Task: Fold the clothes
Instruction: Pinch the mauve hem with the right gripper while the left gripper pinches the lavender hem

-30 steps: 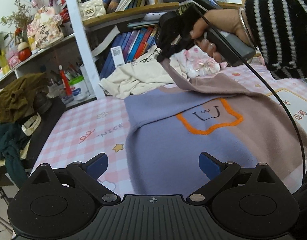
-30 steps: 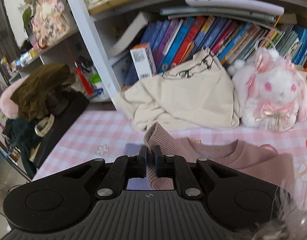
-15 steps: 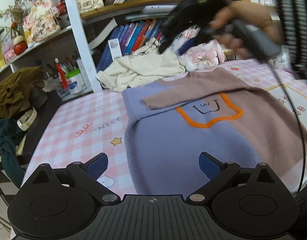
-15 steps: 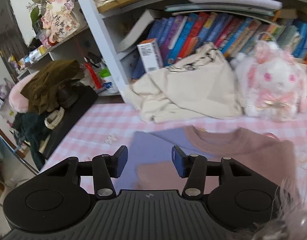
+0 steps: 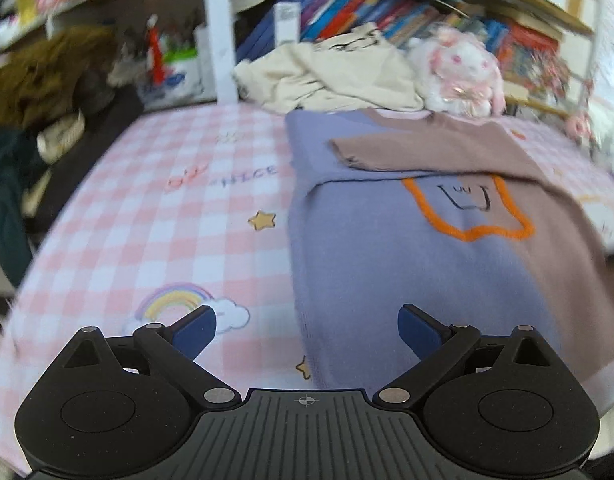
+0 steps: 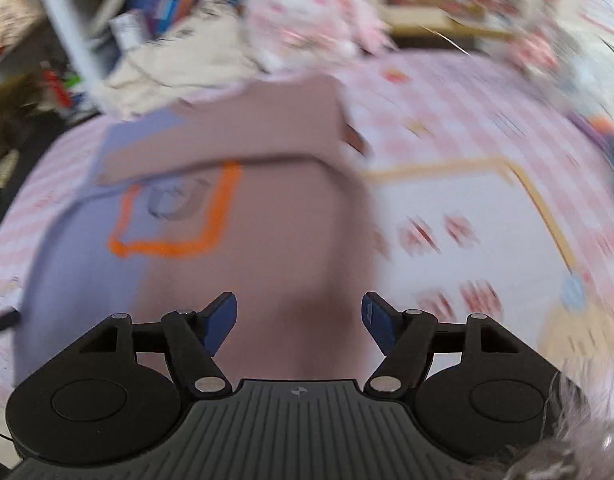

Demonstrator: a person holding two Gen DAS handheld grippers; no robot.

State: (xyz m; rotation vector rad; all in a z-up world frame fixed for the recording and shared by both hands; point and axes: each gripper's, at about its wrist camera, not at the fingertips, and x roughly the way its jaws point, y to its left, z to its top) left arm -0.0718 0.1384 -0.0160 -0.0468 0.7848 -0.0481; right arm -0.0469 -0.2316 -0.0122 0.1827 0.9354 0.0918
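Far left in the left wrist view: a heap of brown and dark green clothes (image 5: 35, 92), blurred, beside a white shelf post (image 5: 217, 32). Next, a pink checked cloth (image 5: 167, 208) over the counter, printed with a star (image 5: 262, 220) and a rainbow (image 5: 175, 304). Low in that view, left gripper (image 5: 307, 330) with jaws spread wide, nothing between them, the left blue pad over the checked cloth and the right one over the sweater. Right of centre, a sweater (image 5: 387, 264) lying flat on the counter, lilac on one half and dusty pink on the other, with an orange outlined patch (image 5: 467, 210) on the chest. Pink sleeve (image 5: 419, 150) folded across the upper chest, cuff resting on the lilac half. Behind the sweater, a cream garment (image 5: 331, 76) crumpled against a row of books (image 5: 347, 4), and to its right a white and pink plush rabbit (image 5: 459, 70). In the right wrist view, heavily blurred: the same sweater (image 6: 259, 248) filling the middle, folded sleeve (image 6: 227, 140) across the top, checked cloth (image 6: 467, 120) to the right. Right gripper (image 6: 299, 326) low in frame over the pink half, jaws parted and holding nothing.
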